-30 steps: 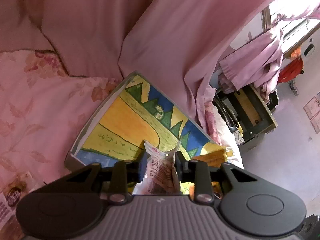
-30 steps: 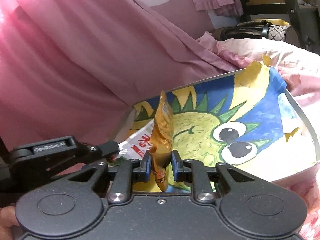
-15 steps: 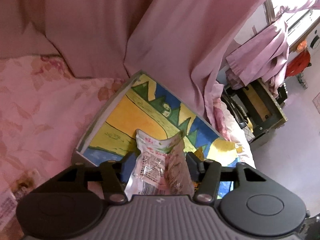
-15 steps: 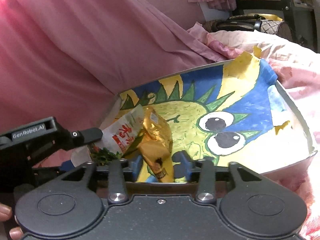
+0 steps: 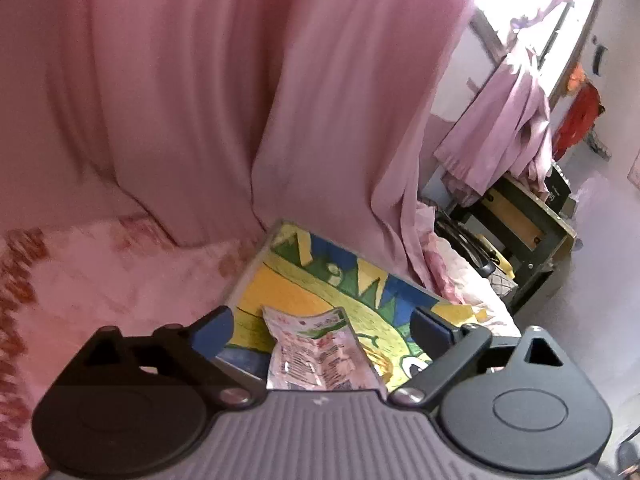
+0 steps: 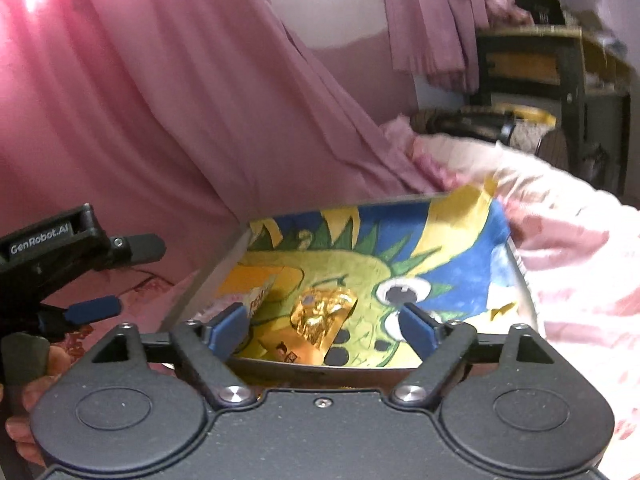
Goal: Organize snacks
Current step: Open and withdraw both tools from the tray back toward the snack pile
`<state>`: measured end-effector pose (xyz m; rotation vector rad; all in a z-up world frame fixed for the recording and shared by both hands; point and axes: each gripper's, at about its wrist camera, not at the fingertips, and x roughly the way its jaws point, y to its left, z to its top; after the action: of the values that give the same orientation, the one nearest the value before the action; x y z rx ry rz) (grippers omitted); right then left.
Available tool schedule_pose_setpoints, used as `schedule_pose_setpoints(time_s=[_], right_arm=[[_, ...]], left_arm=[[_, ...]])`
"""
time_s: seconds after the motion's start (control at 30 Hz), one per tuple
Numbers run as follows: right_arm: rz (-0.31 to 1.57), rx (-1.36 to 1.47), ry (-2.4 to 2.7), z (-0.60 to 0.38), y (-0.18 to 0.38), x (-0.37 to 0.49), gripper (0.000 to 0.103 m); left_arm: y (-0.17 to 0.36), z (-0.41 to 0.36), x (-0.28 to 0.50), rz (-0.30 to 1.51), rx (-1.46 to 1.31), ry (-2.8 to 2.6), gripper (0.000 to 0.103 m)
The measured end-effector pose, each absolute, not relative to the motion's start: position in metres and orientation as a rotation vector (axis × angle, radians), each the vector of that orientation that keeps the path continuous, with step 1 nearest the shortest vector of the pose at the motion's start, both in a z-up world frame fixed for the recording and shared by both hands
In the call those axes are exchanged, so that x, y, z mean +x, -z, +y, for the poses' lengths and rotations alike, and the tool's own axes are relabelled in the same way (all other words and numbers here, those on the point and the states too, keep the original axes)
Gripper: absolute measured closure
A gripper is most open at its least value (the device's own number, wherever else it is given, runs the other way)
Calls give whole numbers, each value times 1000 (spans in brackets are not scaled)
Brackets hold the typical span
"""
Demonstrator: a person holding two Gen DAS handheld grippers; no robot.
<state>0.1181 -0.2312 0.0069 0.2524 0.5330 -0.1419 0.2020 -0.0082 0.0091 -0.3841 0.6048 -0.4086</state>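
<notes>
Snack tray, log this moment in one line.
left gripper: opening, pink packet released | right gripper: opening, gold packet released | both on tray

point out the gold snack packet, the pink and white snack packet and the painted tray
gold snack packet (image 6: 322, 316), right wrist view, crinkled foil middle
pink and white snack packet (image 5: 316, 354), left wrist view, printed face
painted tray (image 6: 212, 276), right wrist view, left rim

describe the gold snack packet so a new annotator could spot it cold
Find the pink floral bedspread, then the shallow tray lying on it, lined with a blue, yellow and green cartoon monster drawing. The gold packet lies near the tray's front edge, left of the monster's eyes. It is crinkled shiny foil, unlike the white and red printed packet to its left.
</notes>
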Motion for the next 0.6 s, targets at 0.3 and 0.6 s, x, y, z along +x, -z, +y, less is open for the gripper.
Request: schedule_pose_setpoints(time_s=[0.3,0.6], right_arm=[[441,171,134,-221,-35,62,5],[420,166,151,-215,-49,7,4]], left_arm=[[-34,4,145,547,-260,358,1],[-38,13,92,567,-174,331,0]])
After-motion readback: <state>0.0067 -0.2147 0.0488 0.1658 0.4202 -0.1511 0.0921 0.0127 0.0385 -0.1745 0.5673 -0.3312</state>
